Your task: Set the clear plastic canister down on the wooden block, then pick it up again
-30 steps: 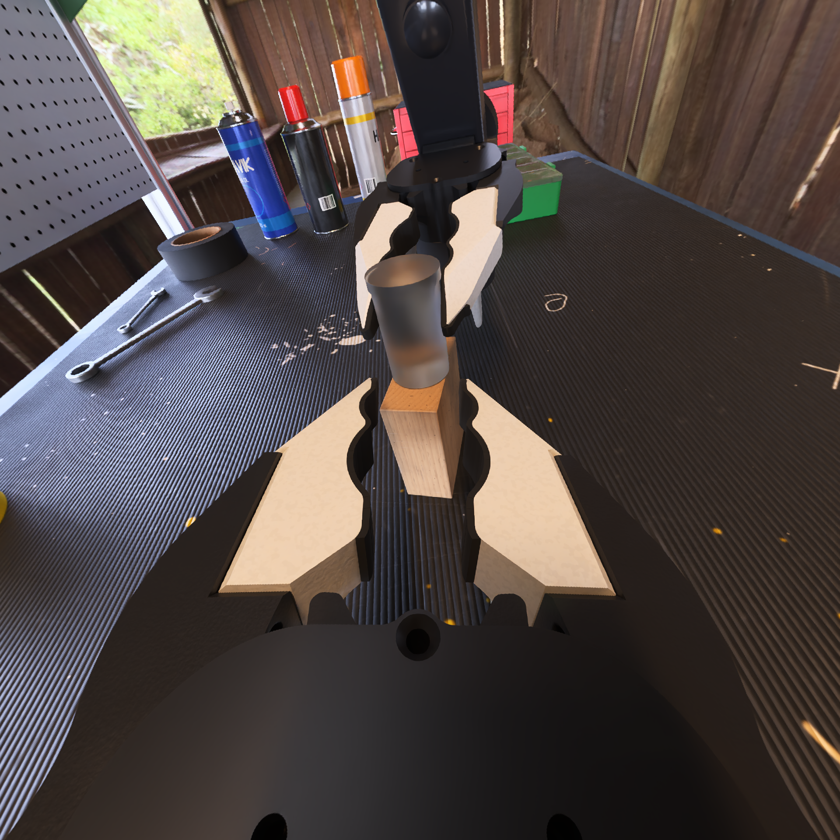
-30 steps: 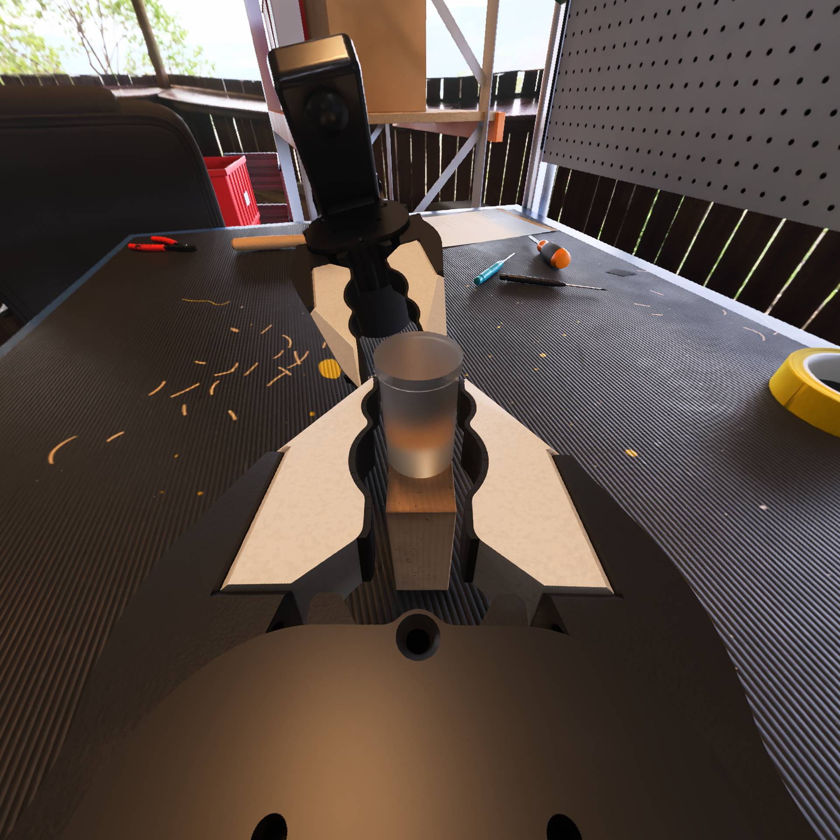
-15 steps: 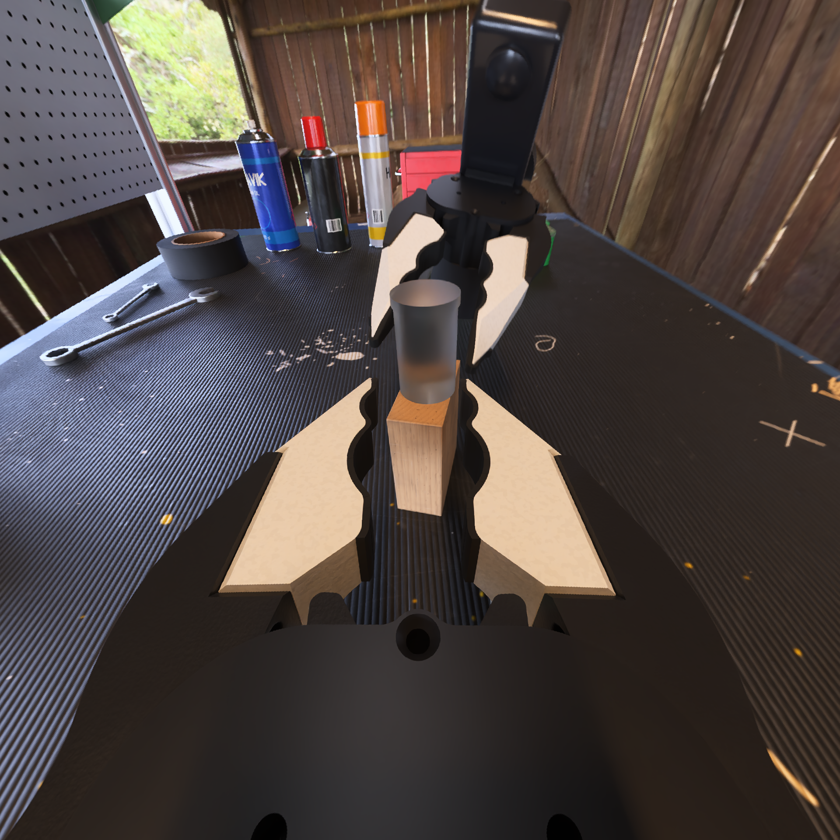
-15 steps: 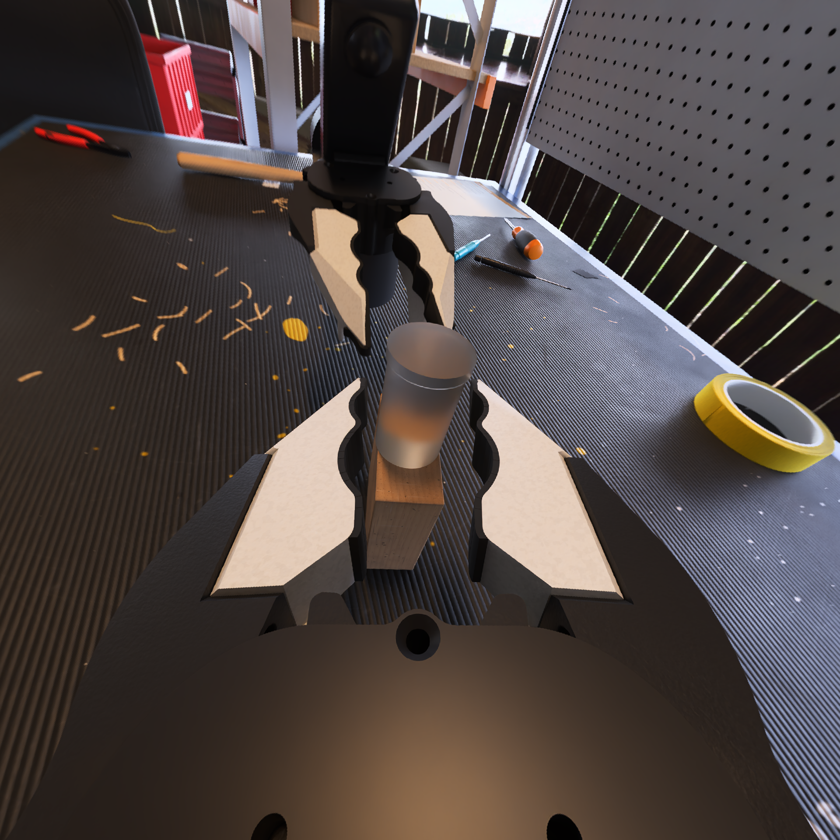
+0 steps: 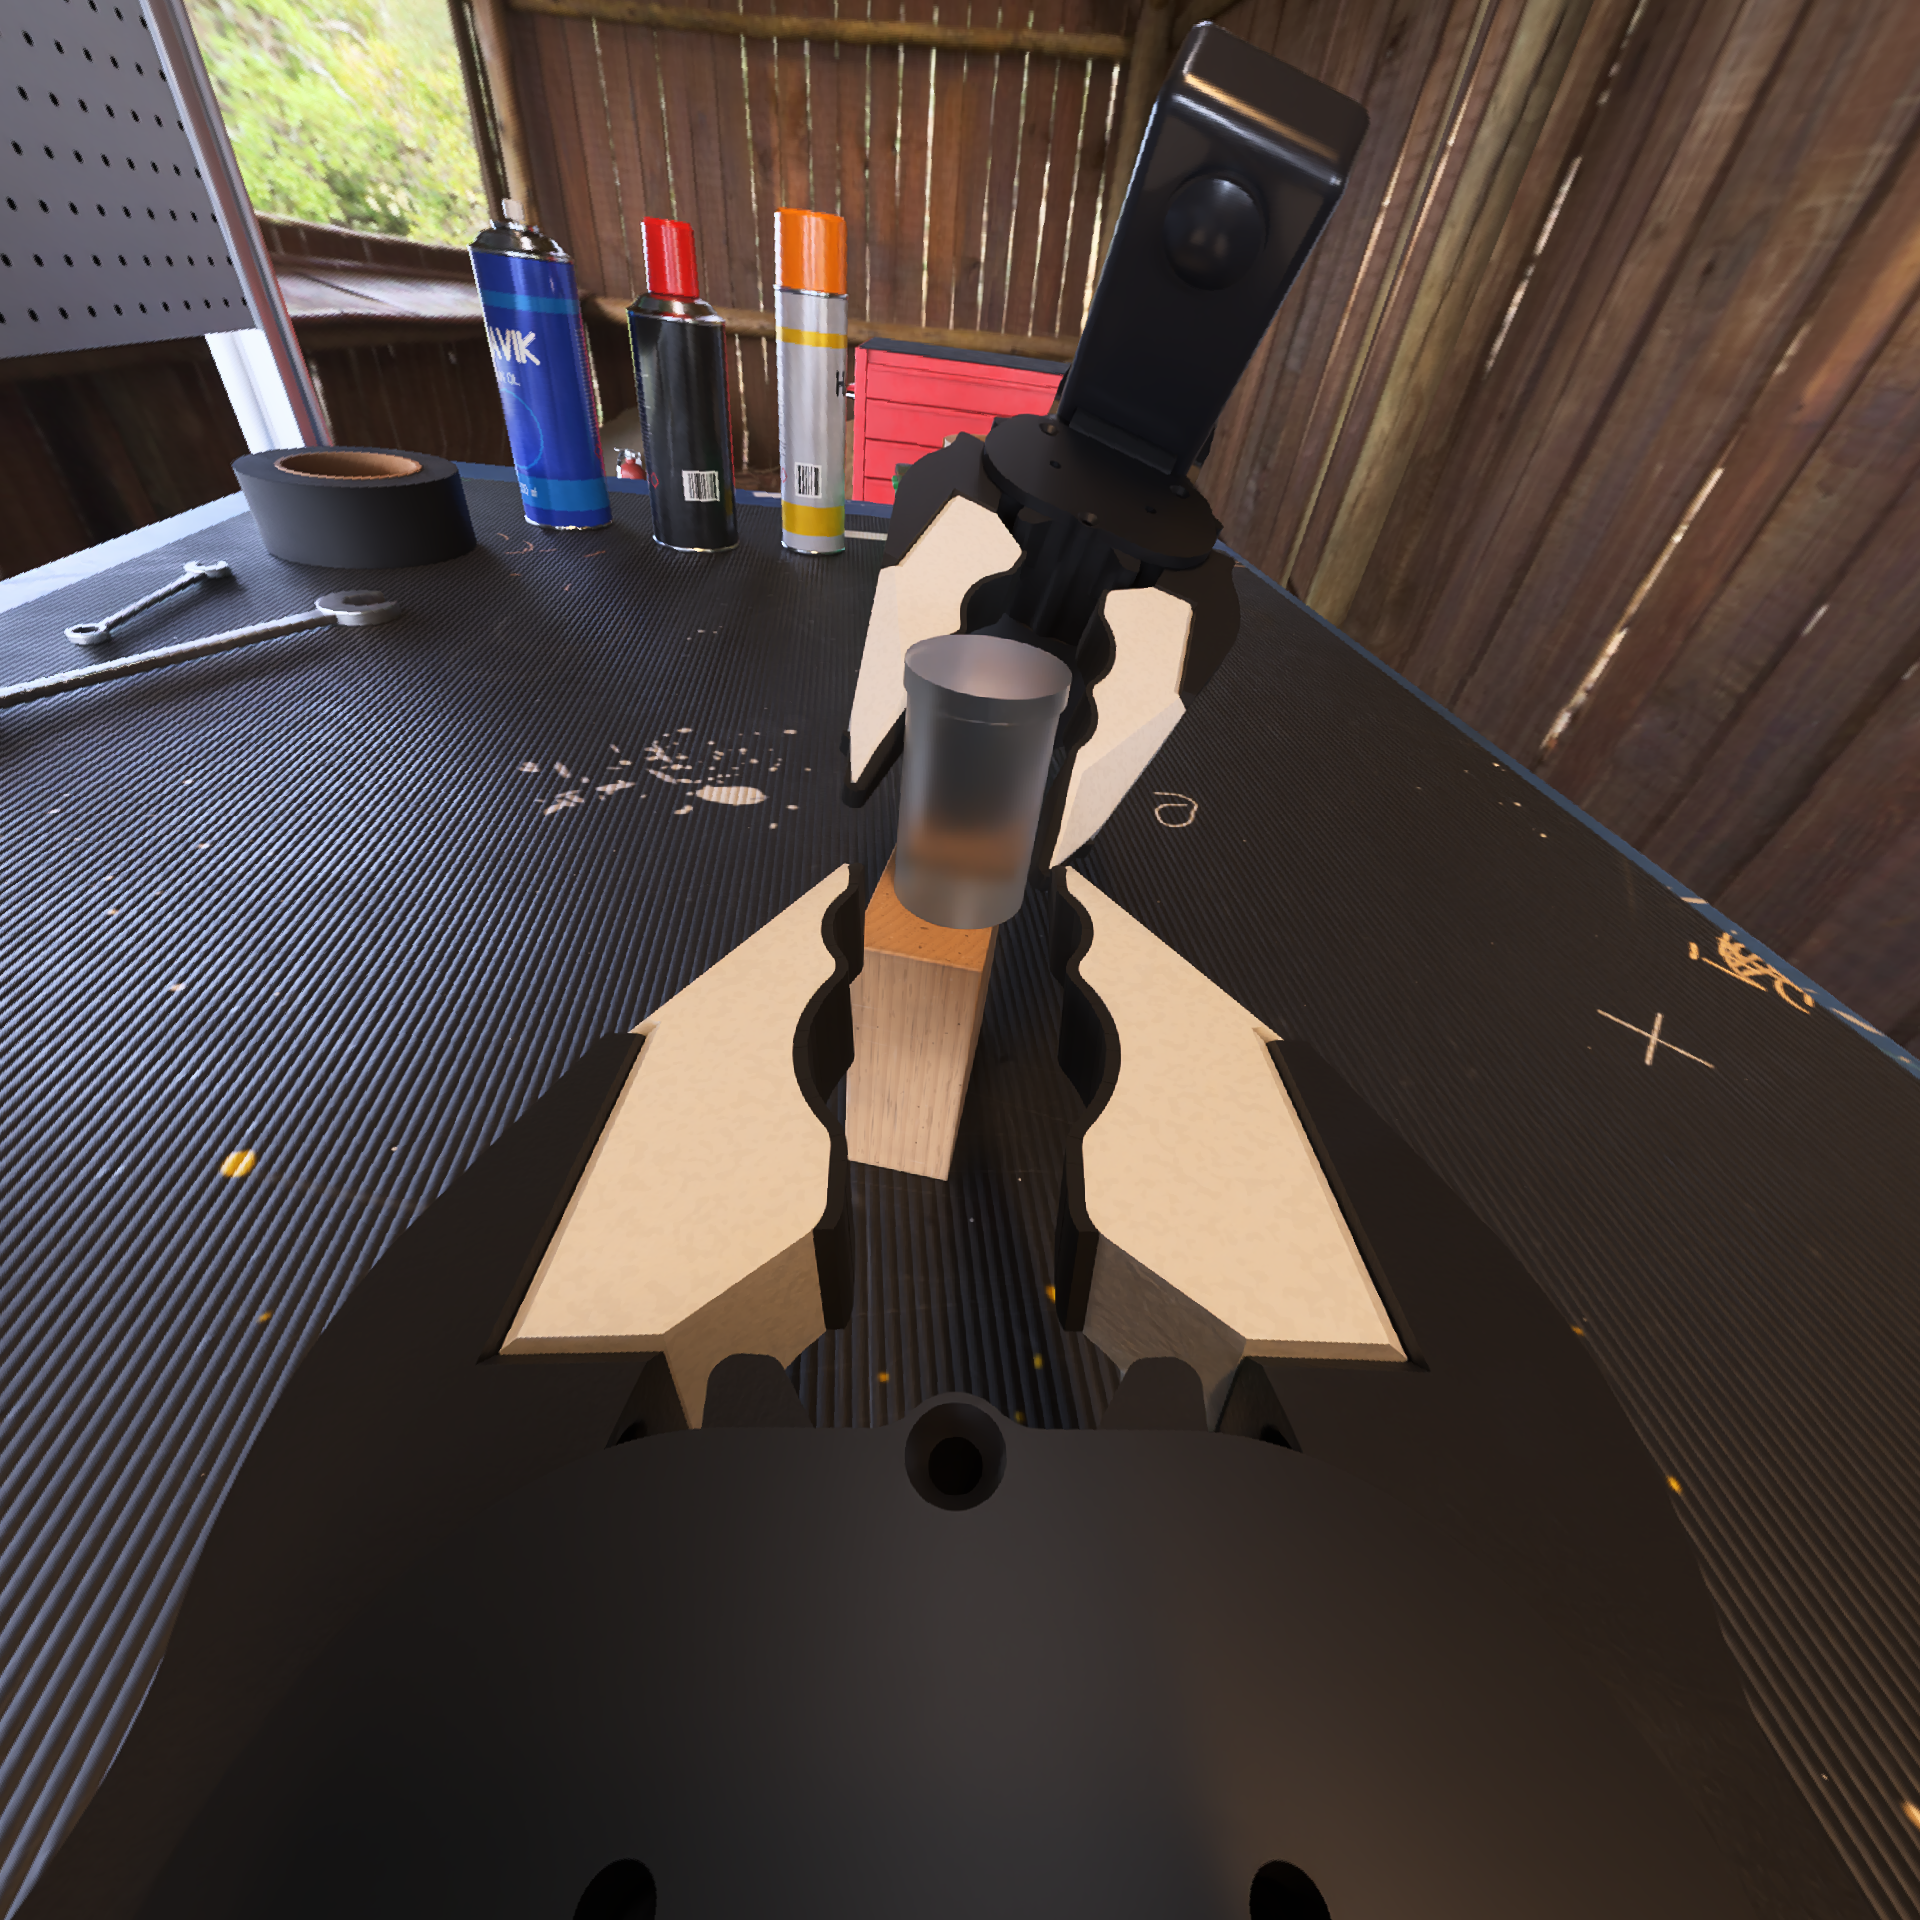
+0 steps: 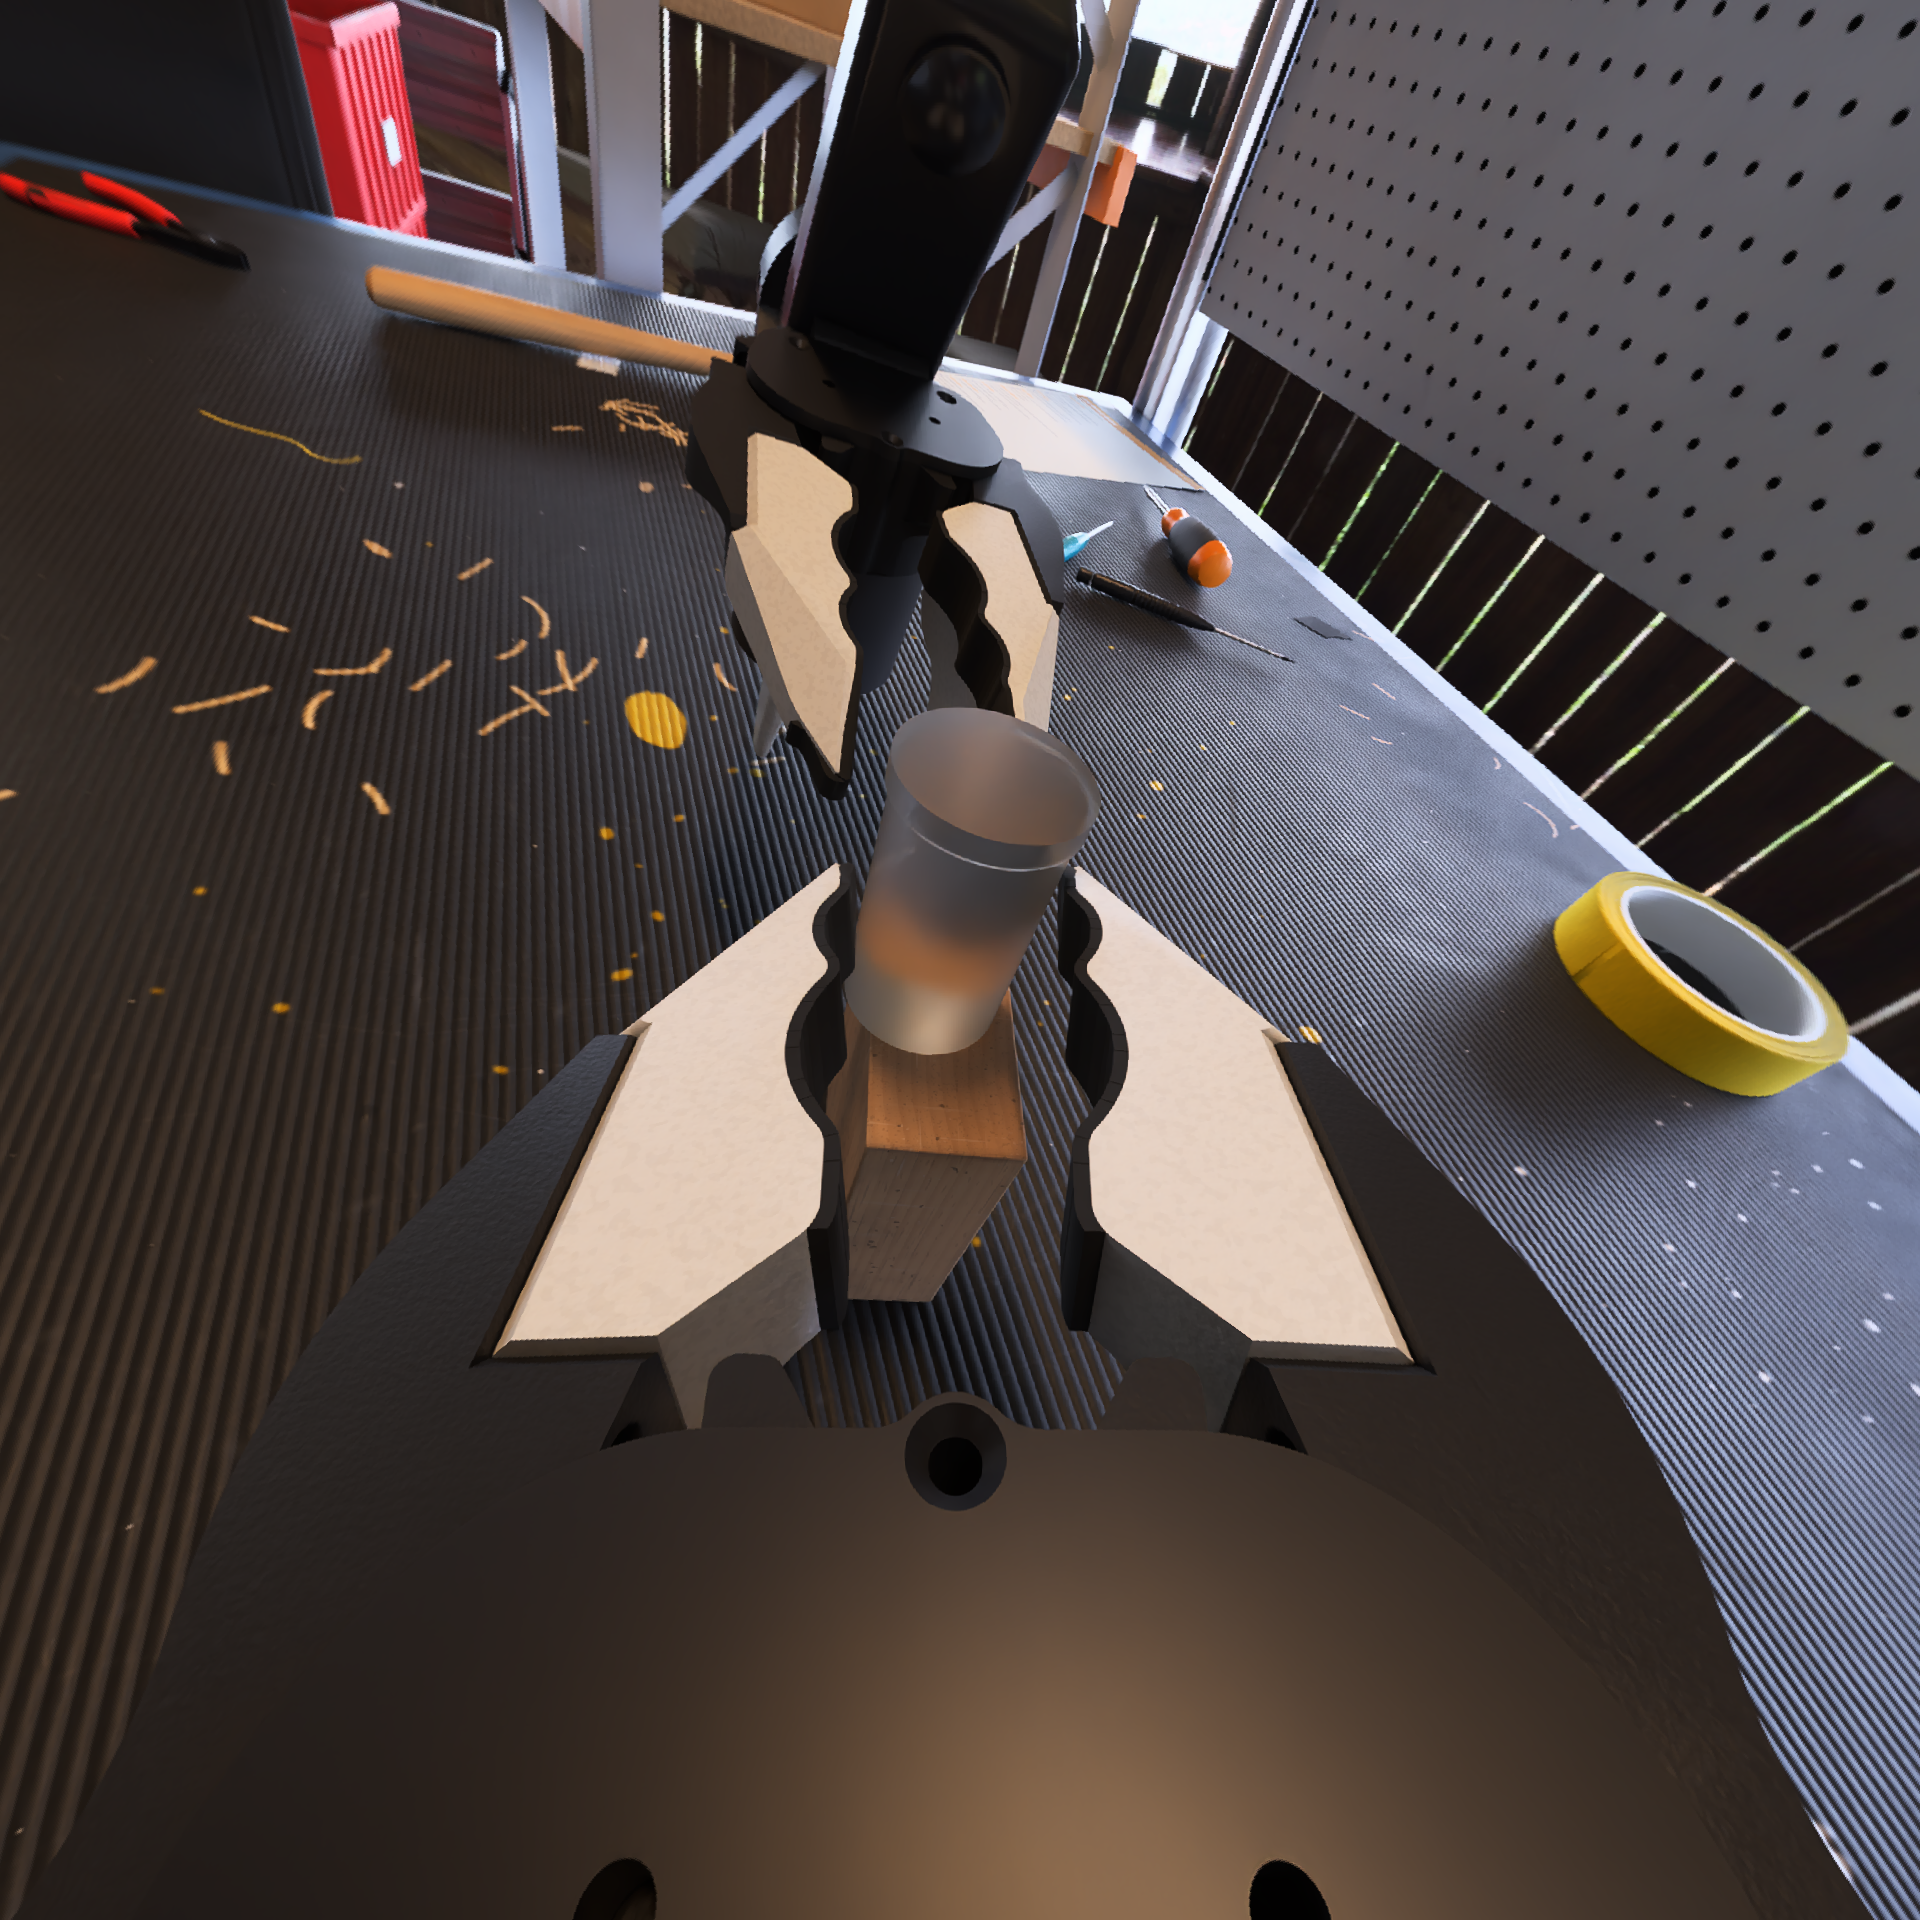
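Note:
The clear plastic canister [image 5: 977, 779] stands upright on top of the wooden block [image 5: 914, 1049], which rests on the black ribbed mat. My left gripper [image 5: 958, 883] is open, with its fingers on either side of the block and not touching it. My right gripper [image 6: 954, 878] faces it from the other side, also open, with its fingers flanking the block [image 6: 930, 1164] and the canister [image 6: 966, 894]. In each view the other gripper hangs tilted just behind the canister. Neither holds it.
Three spray cans [image 5: 681, 395], a black tape roll [image 5: 353, 504], wrenches [image 5: 208, 644] and a red box [image 5: 956, 416] sit at one end. A yellow tape roll [image 6: 1704, 987], screwdrivers [image 6: 1195, 545], a wooden handle [image 6: 520, 312] and red pliers [image 6: 114, 213] lie around the other. Table edges run close by.
Both grippers have swung and tilted around the block, and each now leans in the other's view. The canister has stayed standing on the block. The jaws look about as wide as before.

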### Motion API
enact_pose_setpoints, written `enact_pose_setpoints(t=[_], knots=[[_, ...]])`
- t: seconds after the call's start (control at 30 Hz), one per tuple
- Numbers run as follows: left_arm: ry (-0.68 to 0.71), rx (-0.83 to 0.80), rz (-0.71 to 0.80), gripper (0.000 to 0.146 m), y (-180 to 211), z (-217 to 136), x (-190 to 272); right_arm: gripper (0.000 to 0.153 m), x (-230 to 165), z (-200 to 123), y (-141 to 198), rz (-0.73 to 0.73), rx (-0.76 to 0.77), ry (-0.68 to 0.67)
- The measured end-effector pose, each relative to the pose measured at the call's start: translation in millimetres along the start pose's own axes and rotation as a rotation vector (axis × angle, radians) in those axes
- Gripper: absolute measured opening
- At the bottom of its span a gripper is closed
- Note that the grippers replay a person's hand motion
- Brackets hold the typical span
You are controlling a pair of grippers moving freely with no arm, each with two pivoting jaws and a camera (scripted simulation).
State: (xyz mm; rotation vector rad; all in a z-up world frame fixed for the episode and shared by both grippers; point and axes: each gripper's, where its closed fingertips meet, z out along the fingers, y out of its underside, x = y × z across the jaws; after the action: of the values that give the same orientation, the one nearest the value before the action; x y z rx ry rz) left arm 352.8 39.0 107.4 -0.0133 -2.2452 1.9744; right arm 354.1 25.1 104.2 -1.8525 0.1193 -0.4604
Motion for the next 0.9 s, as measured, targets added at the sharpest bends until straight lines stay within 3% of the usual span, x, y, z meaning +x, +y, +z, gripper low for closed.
enact_pose_setpoints(t=[0.57,0.73,0.83,0.9], knots=[[-0.012,-0.048,0.087,0.035,5,2,2,0.034,-5,-1,1,0.085,0.01,-0.087],[-0.026,-0.065,0.144,0.036,7,2,3,0.033,-5,-2,2,0.175,0.025,-0.138],[-0.055,-0.092,0.209,0.035,9,3,2,0.033,-4,-7,-4,0.319,0.102,-0.222],[-0.043,-0.095,0.19,0.035,11,4,2,0.033,-1,-7,-3,0.328,0.101,-0.203]])
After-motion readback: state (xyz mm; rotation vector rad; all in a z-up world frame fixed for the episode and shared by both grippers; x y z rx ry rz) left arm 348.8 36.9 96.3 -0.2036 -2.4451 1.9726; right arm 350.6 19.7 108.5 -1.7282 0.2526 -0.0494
